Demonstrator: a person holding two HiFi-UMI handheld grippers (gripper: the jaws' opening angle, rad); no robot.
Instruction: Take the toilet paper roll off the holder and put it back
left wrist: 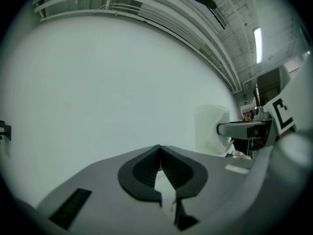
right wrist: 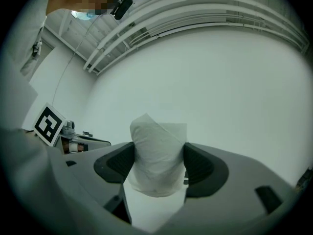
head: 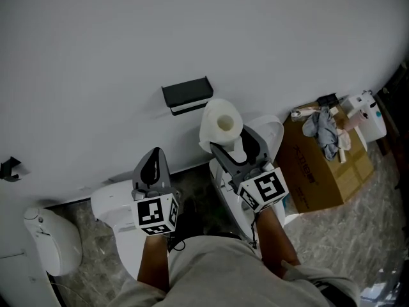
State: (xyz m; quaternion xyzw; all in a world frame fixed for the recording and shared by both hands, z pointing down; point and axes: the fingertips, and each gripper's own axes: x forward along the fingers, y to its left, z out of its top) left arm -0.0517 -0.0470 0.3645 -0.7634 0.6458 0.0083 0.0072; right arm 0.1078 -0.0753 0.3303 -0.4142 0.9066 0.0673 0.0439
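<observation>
Gripping a white toilet paper roll [head: 222,125] squarely between its jaws, the right gripper [head: 231,139] holds it off the black wall-mounted holder [head: 186,96], which sits just up and to the left of those jaws on the pale wall. The left gripper [head: 153,155], jaws pressed together on nothing, hangs alongside, with the roll off to the right of its jaws.

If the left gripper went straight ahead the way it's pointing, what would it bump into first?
Most likely the plain white wall: nothing else lies ahead of the shut left gripper. The black wall-mounted holder sits off to its right.
</observation>
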